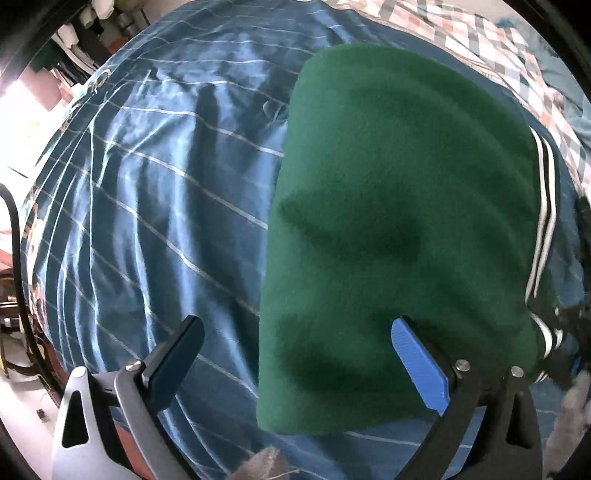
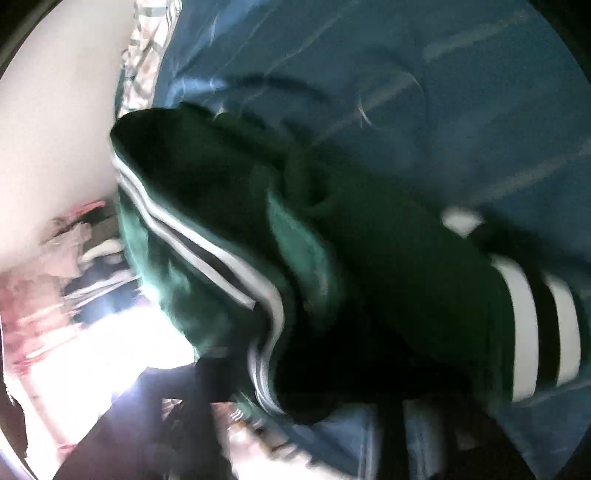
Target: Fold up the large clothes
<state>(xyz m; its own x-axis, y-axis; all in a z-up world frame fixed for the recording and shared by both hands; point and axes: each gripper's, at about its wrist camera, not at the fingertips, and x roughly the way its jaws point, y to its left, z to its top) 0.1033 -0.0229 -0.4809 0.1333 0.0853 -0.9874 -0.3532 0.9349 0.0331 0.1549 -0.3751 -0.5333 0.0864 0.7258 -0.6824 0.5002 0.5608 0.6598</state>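
Left wrist view: we see the left gripper [image 1: 295,354] with its fingers spread wide apart, nothing between them that is clamped; the dark left finger [image 1: 177,363] sits over the bedsheet, the blue right finger [image 1: 419,363] sits over the garment. The green garment [image 1: 399,229] lies folded into a tall block on the blue striped bedsheet [image 1: 147,192], right of centre in this view, its left edge straight and its near edge reaching down between our fingers. White and black stripes [image 1: 545,206] run along its right side (trim of some kind, we can't tell which part of the garment). A checkered fabric [image 1: 443,26] lies past the far end of the sheet, well apart from the gripper. A pale grey scrap of cloth [image 1: 266,463] pokes in at the bottom edge, just below the garment's near corner. Right wrist view: heavily blurred. We see the same green garment [image 2: 369,258] filling the middle of the frame, bunched and lifted-looking against the blue bedsheet [image 2: 406,74], with white-black trim along its left side [image 2: 207,254] and a striped cuff [image 2: 539,325] at the right. The right gripper's fingers are lost in the dark mass at the bottom of the frame, so we cannot tell whether it is apart, together or gripping the fabric. A bright, overexposed room area [image 2: 92,332] shows at lower left, details unreadable.
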